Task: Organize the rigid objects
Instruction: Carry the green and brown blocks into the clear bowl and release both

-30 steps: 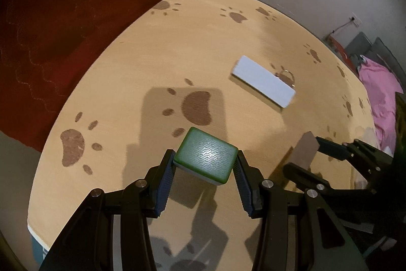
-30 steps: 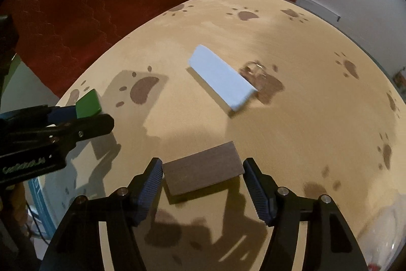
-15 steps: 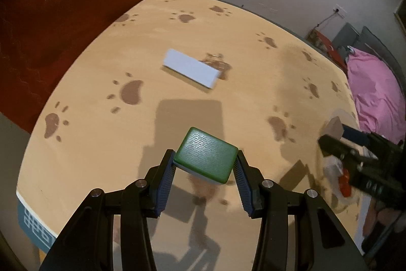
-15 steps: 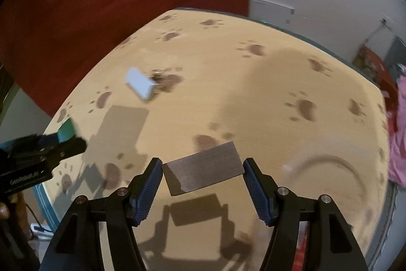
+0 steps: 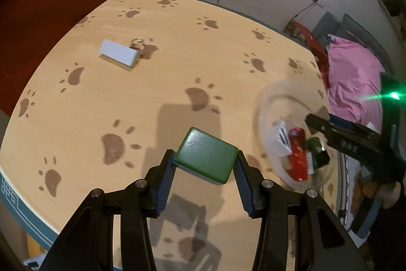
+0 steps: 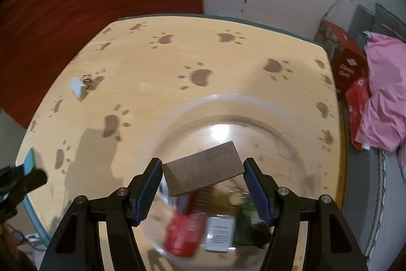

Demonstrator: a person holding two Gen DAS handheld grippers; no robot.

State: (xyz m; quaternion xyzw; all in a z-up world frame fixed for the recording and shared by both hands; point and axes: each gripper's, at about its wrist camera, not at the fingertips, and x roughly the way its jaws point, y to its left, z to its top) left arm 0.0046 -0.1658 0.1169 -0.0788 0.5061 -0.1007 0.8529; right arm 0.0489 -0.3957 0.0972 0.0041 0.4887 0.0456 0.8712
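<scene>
We hold the left gripper [image 5: 205, 166] clamped on a green rounded-rectangular block with an embossed wave pattern [image 5: 206, 154], its blue ribbed pads pressing the block's two short sides. The block hangs above the tan table printed with brown paw marks [image 5: 177, 55], to the left of the clear glass plate [image 5: 269, 98] and apart from it.

We hold the right gripper [image 6: 203, 177] closed on a flat brown rectangular block [image 6: 203, 170], gripped at its two ends and tilted, its right end higher. This block sits over the clear glass plate, in front of the plate's middle. From the left wrist view the right gripper's black fingers reach in over the plate from the right.

Inside the plate, on the side nearest us, lie several things, blurred: a red can-like item [image 6: 184, 230], a white box with small print [image 6: 219, 233], and a dark green item [image 6: 247, 225]. The left wrist view also shows a white ridged piece [image 5: 281, 139] at the plate's left side, beside the red item.

Far to the left of the plate, well apart from it, a white rectangular block [image 5: 118, 52] lies flat on the table with a small metal ring [image 5: 137, 42] just beside its far end.

Off the table, beyond the plate's right side, sit a red box [image 6: 347, 60] and pink cloth [image 6: 385, 93].
</scene>
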